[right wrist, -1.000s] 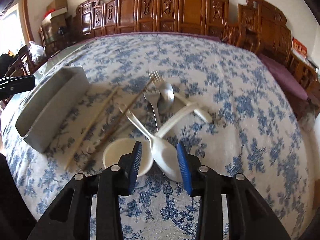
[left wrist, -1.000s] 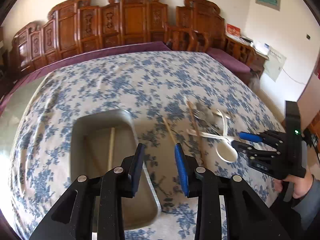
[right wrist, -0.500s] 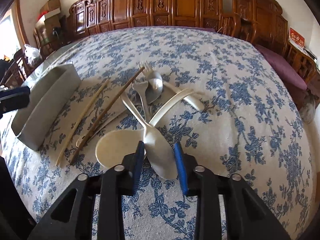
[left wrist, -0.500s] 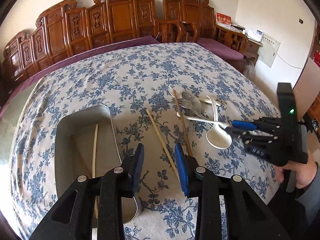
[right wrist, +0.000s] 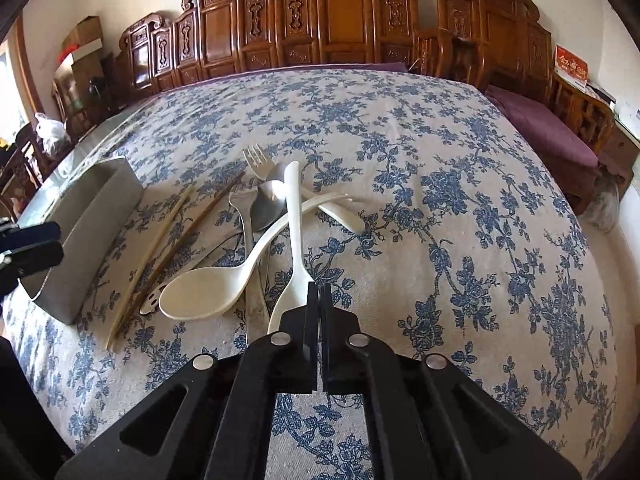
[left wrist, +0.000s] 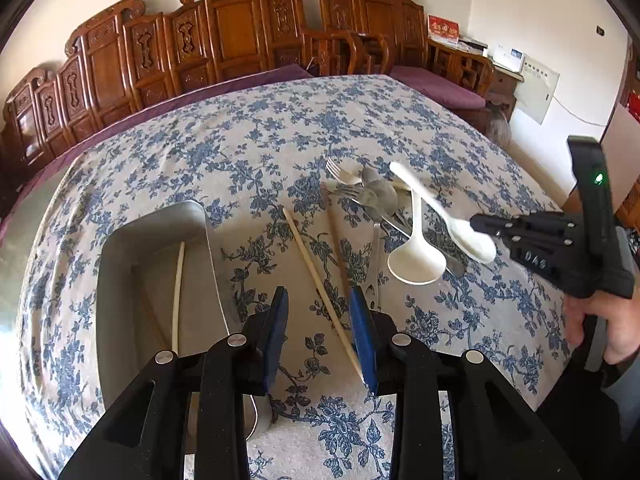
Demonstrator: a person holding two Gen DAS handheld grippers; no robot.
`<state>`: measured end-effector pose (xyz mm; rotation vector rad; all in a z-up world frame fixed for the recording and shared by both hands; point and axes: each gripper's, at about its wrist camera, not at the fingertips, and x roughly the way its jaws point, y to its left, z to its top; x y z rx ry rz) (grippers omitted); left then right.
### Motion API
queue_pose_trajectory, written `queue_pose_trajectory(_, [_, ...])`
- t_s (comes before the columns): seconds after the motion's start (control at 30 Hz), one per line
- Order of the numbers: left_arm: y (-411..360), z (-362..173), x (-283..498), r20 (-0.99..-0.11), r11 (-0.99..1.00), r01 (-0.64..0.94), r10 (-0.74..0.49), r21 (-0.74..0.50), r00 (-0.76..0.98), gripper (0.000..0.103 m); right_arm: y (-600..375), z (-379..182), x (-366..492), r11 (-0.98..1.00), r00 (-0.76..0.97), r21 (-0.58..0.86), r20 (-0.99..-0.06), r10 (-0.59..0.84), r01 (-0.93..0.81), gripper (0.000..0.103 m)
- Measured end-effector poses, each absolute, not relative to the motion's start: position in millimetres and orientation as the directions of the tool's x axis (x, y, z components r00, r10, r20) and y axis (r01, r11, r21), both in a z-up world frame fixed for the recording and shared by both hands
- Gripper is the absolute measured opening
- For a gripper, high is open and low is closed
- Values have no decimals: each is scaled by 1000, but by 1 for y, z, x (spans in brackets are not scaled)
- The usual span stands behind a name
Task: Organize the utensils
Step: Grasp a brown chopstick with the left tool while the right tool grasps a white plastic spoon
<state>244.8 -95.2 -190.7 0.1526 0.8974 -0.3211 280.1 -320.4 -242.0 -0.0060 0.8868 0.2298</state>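
My right gripper [right wrist: 319, 300] is shut on the bowl of a white plastic spoon [right wrist: 294, 232] and holds it lifted, handle pointing away; it shows raised in the left wrist view [left wrist: 440, 212]. A larger white spoon [right wrist: 212, 288], metal forks and a metal spoon [right wrist: 268, 204], a white fork [right wrist: 260, 162] and chopsticks [right wrist: 160, 248] lie in a pile on the cloth. My left gripper [left wrist: 318, 332] is open and empty above a light chopstick [left wrist: 320, 280], beside the grey tray [left wrist: 116, 248], which holds a chopstick [left wrist: 178, 292].
The table has a blue floral cloth [right wrist: 440, 200]. Carved wooden chairs [right wrist: 340, 20] line the far side. The grey tray [right wrist: 80, 232] stands at the left of the pile.
My right gripper has closed on the white spoon's bowl and lifted it off the pile. My left gripper has drifted right, away from over the tray, still open.
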Motion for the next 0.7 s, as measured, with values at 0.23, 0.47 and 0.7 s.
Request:
queue_pose_trajectory(0.23, [-101, -199, 249, -797, 938, 346, -213, -6, 565, 30, -331, -232, 281, 976, 642, 134, -736, 215, -174, 2])
queue_pose_trajectory(0.47, [-121, -213, 264, -813, 927, 375, -229, -14, 535, 21, -330, -230, 281, 969, 642, 162, -726, 246, -189, 2])
queue_pose_trajectory(0.7, [-137, -239, 286, -846, 929, 371, -196, 3, 496, 12, -331, -230, 282, 963, 640, 184, -720, 270, -199, 2])
